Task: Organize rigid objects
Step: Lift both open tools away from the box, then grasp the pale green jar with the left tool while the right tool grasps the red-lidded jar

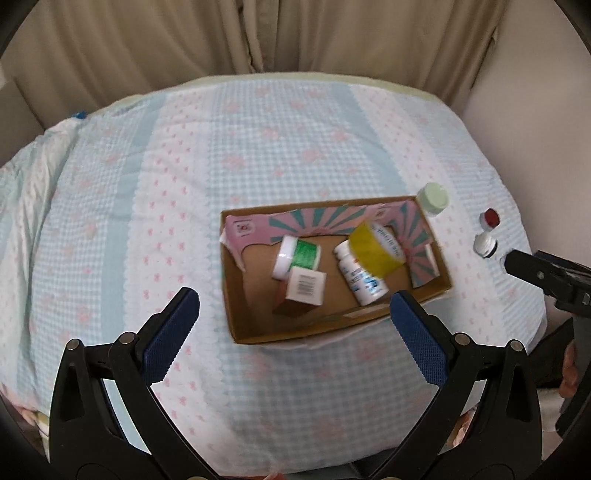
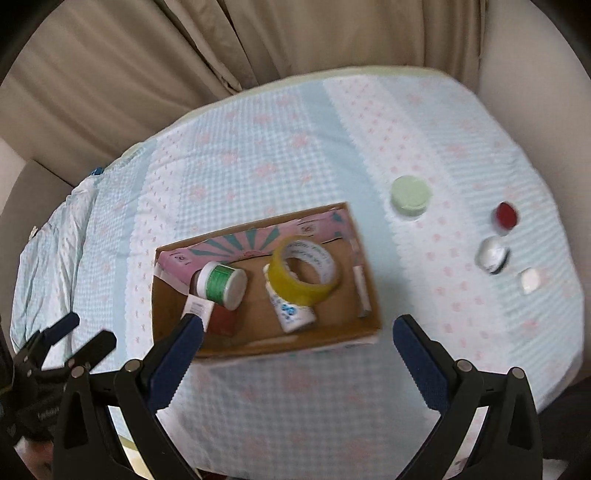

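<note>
A cardboard box (image 1: 255, 325) (image 2: 177, 317) lies on the checked bedcover. In it are a green-labelled jar (image 1: 297, 254) (image 2: 221, 282), a small carton (image 1: 304, 286) (image 2: 218, 314), a white bottle (image 1: 364, 280) (image 2: 291, 308) and a yellow tape roll (image 1: 373, 247) (image 2: 304, 275). Outside to the right stand a pale green-lidded jar (image 1: 433, 197) (image 2: 410, 195), a red-capped vial (image 1: 489, 218) (image 2: 505, 216), a white-capped vial (image 1: 485, 244) (image 2: 493, 254) and a small white piece (image 2: 530, 280). My left gripper (image 1: 293, 317) is open and empty before the box. My right gripper (image 2: 299, 345) is open and empty near the box's front.
Beige curtains (image 1: 258, 33) hang behind the bed. A white wall (image 2: 535, 92) runs along the right. The bedcover (image 1: 147, 184) stretches wide to the left of the box. The right gripper's finger (image 1: 535, 273) shows in the left wrist view, near the vials.
</note>
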The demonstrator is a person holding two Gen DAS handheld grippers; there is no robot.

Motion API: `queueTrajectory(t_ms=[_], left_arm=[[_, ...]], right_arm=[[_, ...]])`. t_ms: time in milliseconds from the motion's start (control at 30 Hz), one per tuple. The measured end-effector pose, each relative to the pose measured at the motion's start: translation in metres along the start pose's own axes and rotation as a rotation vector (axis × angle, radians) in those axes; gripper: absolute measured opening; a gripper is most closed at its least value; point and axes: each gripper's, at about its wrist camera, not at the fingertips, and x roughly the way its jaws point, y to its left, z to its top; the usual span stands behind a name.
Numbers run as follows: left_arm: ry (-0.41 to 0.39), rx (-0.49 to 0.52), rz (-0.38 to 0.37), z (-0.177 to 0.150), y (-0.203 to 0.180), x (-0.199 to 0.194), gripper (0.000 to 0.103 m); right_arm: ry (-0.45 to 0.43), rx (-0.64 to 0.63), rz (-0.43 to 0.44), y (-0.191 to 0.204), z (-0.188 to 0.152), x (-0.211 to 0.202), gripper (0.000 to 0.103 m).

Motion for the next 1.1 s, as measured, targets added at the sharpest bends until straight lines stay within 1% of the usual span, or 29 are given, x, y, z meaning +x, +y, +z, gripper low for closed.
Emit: queueTrajectory(t_ms=[133, 200, 300, 400, 467, 533, 667, 833, 967, 1100], left_arm=[[-0.027, 0.01, -0.015, 0.005, -0.033, -0.014, 0.103], [-0.055, 0.032, 0.002, 0.01, -0.057, -0.022, 0.103], [-0.106, 0.05, 0.03, 0.019, -0.09, -0.032, 0.103], [-0.148, 0.031, 0.059, 0.027, -0.132, -0.039, 0.103], [-0.153, 0.011, 0.066, 0.032, -0.157, -0.039, 0.103], [-0.161, -0.002, 0.075, 0.037, -0.189, -0.036, 0.103], [-0.157, -0.024, 0.093, 0.045, -0.242, -0.019, 0.103], [-0.132, -0.048, 0.093, 0.053, -0.297, 0.012, 0.103], [-0.112, -0.037, 0.099, 0.057, -0.325, 0.038, 0.103], [-0.091, -0.018, 0.09, 0.06, -0.344, 0.076, 0.103]], right_arm=[[-0.03, -0.011, -0.043, -0.03, -0.005, -0.032, 0.103], [-0.05, -0.006, -0.062, -0.05, -0.007, -0.046, 0.103], [-0.08, 0.001, -0.066, -0.082, -0.007, -0.064, 0.103], [-0.091, -0.024, -0.064, -0.116, -0.003, -0.074, 0.103], [-0.095, -0.057, -0.062, -0.141, 0.003, -0.077, 0.103], [-0.086, -0.083, -0.063, -0.164, 0.01, -0.078, 0.103], [-0.106, -0.137, -0.052, -0.212, 0.027, -0.076, 0.103], [-0.1, -0.194, -0.04, -0.254, 0.042, -0.061, 0.103], [-0.079, -0.18, -0.028, -0.28, 0.055, -0.04, 0.103], [-0.062, -0.149, -0.048, -0.303, 0.067, -0.013, 0.103]])
